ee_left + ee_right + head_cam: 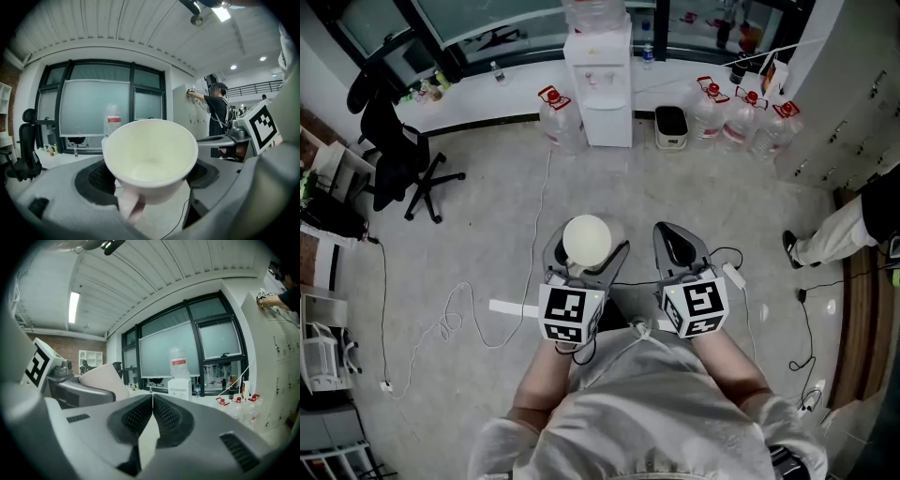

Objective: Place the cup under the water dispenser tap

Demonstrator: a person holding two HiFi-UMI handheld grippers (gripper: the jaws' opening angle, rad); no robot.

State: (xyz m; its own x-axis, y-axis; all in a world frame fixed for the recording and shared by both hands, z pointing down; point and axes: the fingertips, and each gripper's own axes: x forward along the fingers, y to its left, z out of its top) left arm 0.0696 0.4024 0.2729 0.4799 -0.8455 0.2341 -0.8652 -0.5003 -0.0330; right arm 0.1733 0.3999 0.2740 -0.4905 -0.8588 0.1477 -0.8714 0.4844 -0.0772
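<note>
A white paper cup (586, 241) sits upright between the jaws of my left gripper (584, 251), which is shut on it; in the left gripper view the cup (150, 157) fills the middle, its empty inside facing the camera. My right gripper (678, 246) is beside it, shut with nothing between its pads; its tips meet in the right gripper view (152, 399). The white water dispenser (600, 80) with a bottle on top stands far ahead by the window counter; it shows small in the right gripper view (179, 383). The cup's side (104, 377) shows there too.
Large water bottles with red caps (741, 117) stand right of the dispenser, one more (556, 112) on its left. A black bin (671, 127) is next to it. An office chair (398, 155) is at the left. Cables (459, 314) trail over the floor. A person (834, 234) stands at the right.
</note>
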